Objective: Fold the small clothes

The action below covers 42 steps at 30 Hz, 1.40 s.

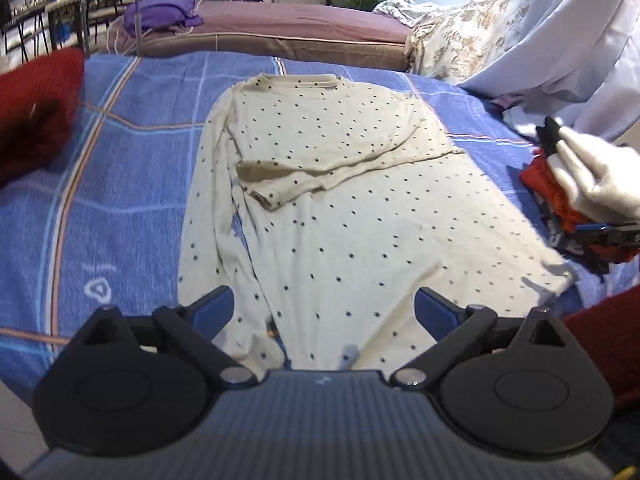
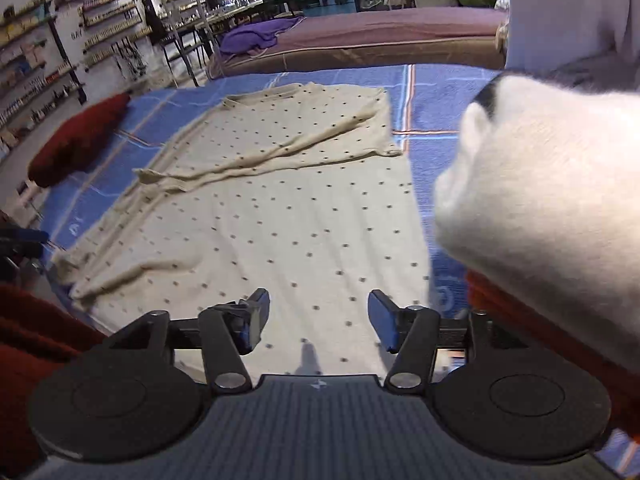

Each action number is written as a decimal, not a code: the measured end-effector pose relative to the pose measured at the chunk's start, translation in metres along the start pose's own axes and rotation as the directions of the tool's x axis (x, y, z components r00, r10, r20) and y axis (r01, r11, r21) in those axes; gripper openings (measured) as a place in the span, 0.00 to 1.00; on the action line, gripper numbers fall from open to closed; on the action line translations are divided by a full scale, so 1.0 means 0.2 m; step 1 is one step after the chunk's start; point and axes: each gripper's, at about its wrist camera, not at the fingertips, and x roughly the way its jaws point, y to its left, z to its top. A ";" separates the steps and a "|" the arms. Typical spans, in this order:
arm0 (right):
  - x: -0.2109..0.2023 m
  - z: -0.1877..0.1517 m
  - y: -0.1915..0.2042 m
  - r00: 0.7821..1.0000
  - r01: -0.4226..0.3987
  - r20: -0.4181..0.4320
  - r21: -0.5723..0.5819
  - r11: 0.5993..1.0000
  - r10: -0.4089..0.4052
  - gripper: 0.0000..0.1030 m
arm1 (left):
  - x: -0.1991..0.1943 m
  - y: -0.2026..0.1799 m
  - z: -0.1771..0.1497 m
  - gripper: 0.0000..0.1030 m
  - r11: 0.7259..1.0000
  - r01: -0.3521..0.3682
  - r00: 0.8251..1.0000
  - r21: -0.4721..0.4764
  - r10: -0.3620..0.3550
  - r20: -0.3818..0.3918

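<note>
While I hold both grippers (image 1: 324,308) (image 2: 318,316) unclenched and empty, I count one cream dotted shirt (image 1: 340,208), flat on the blue blanket (image 1: 132,168), one sleeve folded across its chest.

This looks like a lived-in room joined to a shop or stockroom. A bed spread with a blue checked sheet (image 1: 132,184) fills the foreground, with a mauve-covered mattress (image 1: 304,28) behind it at 12 o'clock. At 10 o'clock in the right wrist view, long wall shelves packed with small bottles (image 2: 108,8) run beside dark metal-legged tables (image 2: 224,16).
</note>
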 end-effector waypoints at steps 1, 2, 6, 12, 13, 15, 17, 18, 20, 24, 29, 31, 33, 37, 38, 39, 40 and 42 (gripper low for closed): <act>0.03 0.00 -0.01 0.999 -0.033 0.006 0.073 0.997 0.033 1.00 | 0.04 -0.06 0.02 0.96 0.998 -0.040 0.999 0.049 0.040 0.008; 0.04 0.00 0.00 0.997 -0.077 0.017 0.153 0.985 0.076 1.00 | 0.08 -0.11 0.05 0.96 0.994 -0.068 0.997 0.086 0.065 0.034; 0.10 0.02 0.05 0.979 -0.203 0.071 0.244 0.948 0.192 1.00 | 0.22 -0.24 0.13 1.00 0.969 -0.172 0.973 0.176 0.140 0.183; 0.19 0.18 0.22 0.993 -0.074 0.084 -0.067 0.995 0.079 1.00 | 0.45 -0.26 0.27 0.80 0.786 -0.401 0.911 0.471 0.286 0.298; 0.22 0.20 0.22 0.993 -0.071 0.085 -0.075 0.995 0.077 1.00 | 0.48 -0.23 0.30 0.72 0.786 -0.390 0.917 0.479 0.283 0.281; 0.26 0.24 0.21 0.993 -0.081 0.078 -0.079 0.994 0.088 1.00 | 0.55 -0.13 0.36 0.51 0.831 -0.327 0.943 0.450 0.255 0.214; 0.28 0.25 0.21 0.993 -0.081 0.081 -0.073 0.994 0.086 1.00 | 0.59 -0.03 0.38 0.42 0.863 -0.305 0.951 0.403 0.254 0.177; 0.30 0.25 0.21 0.993 -0.079 0.079 -0.069 0.995 0.084 1.00 | 0.61 0.01 0.39 0.40 0.867 -0.302 0.953 0.396 0.261 0.155; 0.32 0.25 0.22 0.994 -0.078 0.067 -0.045 0.996 0.081 1.00 | 0.64 0.05 0.39 0.40 0.868 -0.274 0.962 0.415 0.242 0.129; 0.37 0.23 0.21 0.996 -0.079 0.036 -0.005 0.997 0.079 1.00 | 0.71 0.01 0.37 0.41 0.824 -0.257 0.966 0.505 0.240 0.101; 0.41 0.26 0.21 0.997 -0.075 0.024 -0.015 0.997 0.075 1.00 | 0.85 0.02 0.41 0.06 0.810 -0.270 0.957 0.520 0.286 0.051; 0.42 0.28 0.21 0.997 -0.065 0.027 -0.032 0.997 0.066 1.00 | 0.87 0.04 0.45 0.04 0.828 -0.270 0.958 0.492 0.282 0.052; 0.44 0.31 0.21 0.998 -0.053 0.030 -0.049 0.997 0.054 1.00 | 0.82 0.09 0.52 0.03 0.880 -0.249 0.968 0.406 0.238 0.077; 0.53 0.37 0.19 0.997 0.072 0.049 -0.146 0.987 -0.065 1.00 | 0.72 0.17 0.69 0.02 0.939 -0.228 0.970 0.256 0.198 0.140; 0.56 0.38 0.18 0.993 0.112 0.062 -0.175 0.978 -0.103 0.95 | 0.70 0.19 0.72 0.02 0.944 -0.229 0.968 0.237 0.195 0.156; 0.59 0.40 0.17 0.989 0.143 0.075 -0.197 0.970 -0.131 0.80 | 0.68 0.20 0.75 0.02 0.948 -0.231 0.965 0.219 0.196 0.172; 0.62 0.42 0.15 0.985 0.168 0.087 -0.208 0.964 -0.153 0.72 | 0.67 0.20 0.78 0.02 0.952 -0.230 0.964 0.203 0.194 0.182; 0.69 0.47 0.11 0.980 0.189 0.091 -0.185 0.964 -0.175 0.59 | 0.65 0.22 0.84 0.03 0.967 -0.204 0.966 0.155 0.173 0.192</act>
